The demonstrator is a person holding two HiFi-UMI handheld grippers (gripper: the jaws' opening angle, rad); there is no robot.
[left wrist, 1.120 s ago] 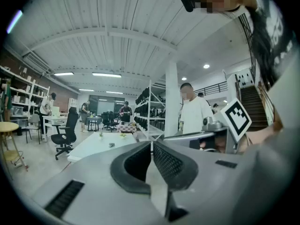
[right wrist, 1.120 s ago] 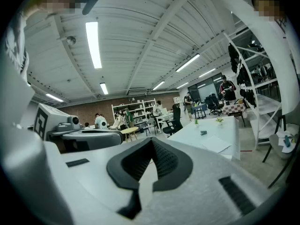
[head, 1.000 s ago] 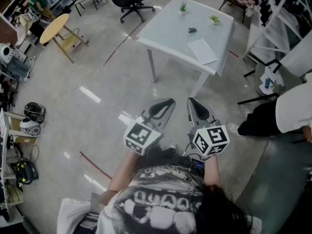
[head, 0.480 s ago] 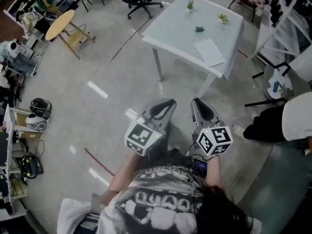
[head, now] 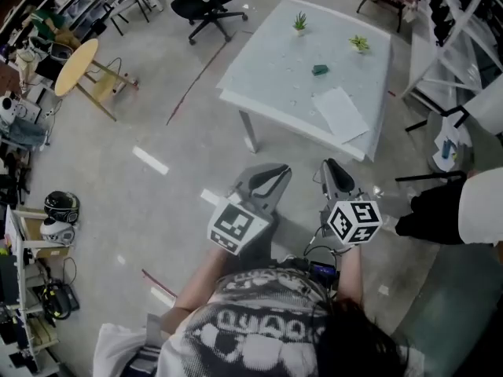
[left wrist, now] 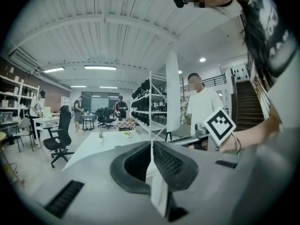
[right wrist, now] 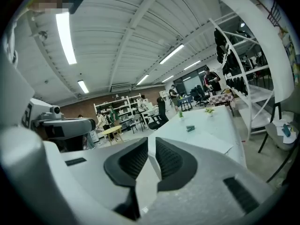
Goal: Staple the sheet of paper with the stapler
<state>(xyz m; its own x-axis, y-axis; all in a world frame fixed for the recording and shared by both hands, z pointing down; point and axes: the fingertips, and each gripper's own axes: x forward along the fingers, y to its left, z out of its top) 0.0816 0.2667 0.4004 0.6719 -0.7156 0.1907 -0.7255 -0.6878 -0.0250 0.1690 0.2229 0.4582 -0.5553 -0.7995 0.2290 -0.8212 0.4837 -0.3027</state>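
Both had neared the bench; left gripper fingers were pressed together, right gripper fingers had just been parting, empty, a slit that could shove the stapler.

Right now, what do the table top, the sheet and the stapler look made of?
Table top: pale, smooth, faint sheen; likely laminate or painted board.
Sheet of paper: thin, matte white, lies flat; paper.
Stapler: small, dark teal; probably plastic shell, too small to be sure.

Steep head view; shared table ahead.
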